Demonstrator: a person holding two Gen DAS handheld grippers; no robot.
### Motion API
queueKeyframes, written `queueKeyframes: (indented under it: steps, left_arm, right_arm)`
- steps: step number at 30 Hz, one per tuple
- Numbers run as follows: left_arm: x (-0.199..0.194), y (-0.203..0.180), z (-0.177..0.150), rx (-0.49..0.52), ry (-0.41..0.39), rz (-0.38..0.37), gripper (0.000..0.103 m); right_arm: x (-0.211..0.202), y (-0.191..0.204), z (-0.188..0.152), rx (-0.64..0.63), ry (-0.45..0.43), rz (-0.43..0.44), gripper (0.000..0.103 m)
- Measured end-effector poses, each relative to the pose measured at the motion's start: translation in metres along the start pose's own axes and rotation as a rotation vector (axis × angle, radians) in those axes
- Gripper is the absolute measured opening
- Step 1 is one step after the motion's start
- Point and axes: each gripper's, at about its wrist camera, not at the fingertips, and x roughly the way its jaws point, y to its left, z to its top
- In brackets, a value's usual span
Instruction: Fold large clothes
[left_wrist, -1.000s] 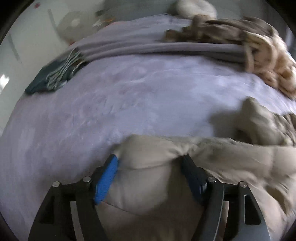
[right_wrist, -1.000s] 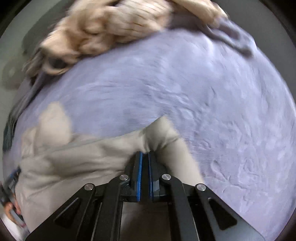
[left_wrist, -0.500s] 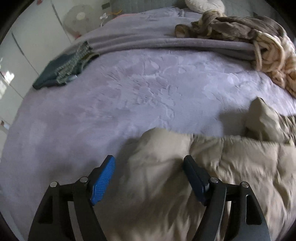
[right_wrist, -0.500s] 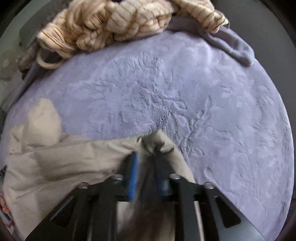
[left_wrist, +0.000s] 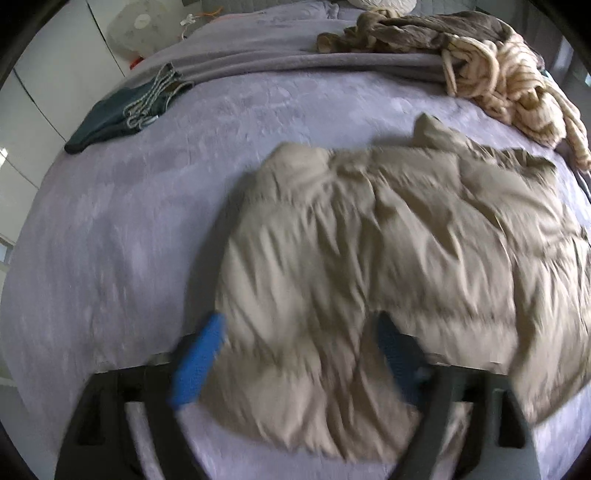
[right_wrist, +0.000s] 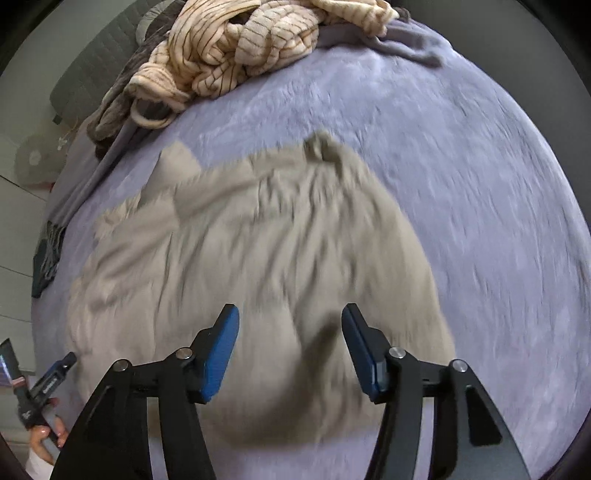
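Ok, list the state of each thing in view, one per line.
Beige padded jacket: spread on the bed, released.
Left gripper: jaws just opened wide, clear of the jacket.
Right gripper: jaws just opened, holding nothing.
Dark garment: folded.
Striped cream clothes: unfolded heap.

Bed cover (left_wrist: 155, 221): uniform pale lavender-grey plush with a faint embossed floral relief, same tone across both views.

Padded jacket (left_wrist: 388, 240): plain beige-khaki throughout, darker in its creases; no print.

Folded garment (left_wrist: 122, 114), far left: dark teal-navy, with an edge of white-and-grey checked weave.

Striped garment (right_wrist: 236, 48), far right of the bed: cream to light peach, thin dark brown stripes.

Crumpled fabric (left_wrist: 417, 31) beside it, far edge: mottled brown and taupe.

Left gripper (left_wrist: 295, 354): black frame; one pad bright blue, the other a darker blue in shadow.

Right gripper (right_wrist: 290, 350): black frame, blue pads, silver rivets.

Fan (left_wrist: 136, 27), far left: white.
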Motion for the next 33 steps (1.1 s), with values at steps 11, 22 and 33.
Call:
queueKeyframes:
  steps: [11,22,33]
  left_arm:
    - [-0.027,-0.01,-0.044,-0.002,0.031,-0.039,0.103]
    - [-0.004,-0.009,-0.073,-0.021,0.069,-0.091,0.103]
    - [0.02,0.013,-0.091,-0.141,0.133,-0.211,0.103]
  right_arm:
    - [-0.022,-0.025,-0.074,0.108,0.068,0.033,0.079]
    - [0.003,-0.037,-0.108,0.185,0.073,0.17,0.093]
    - [0.025,-0.049,-0.116,0.265,0.061,0.256,0.093]
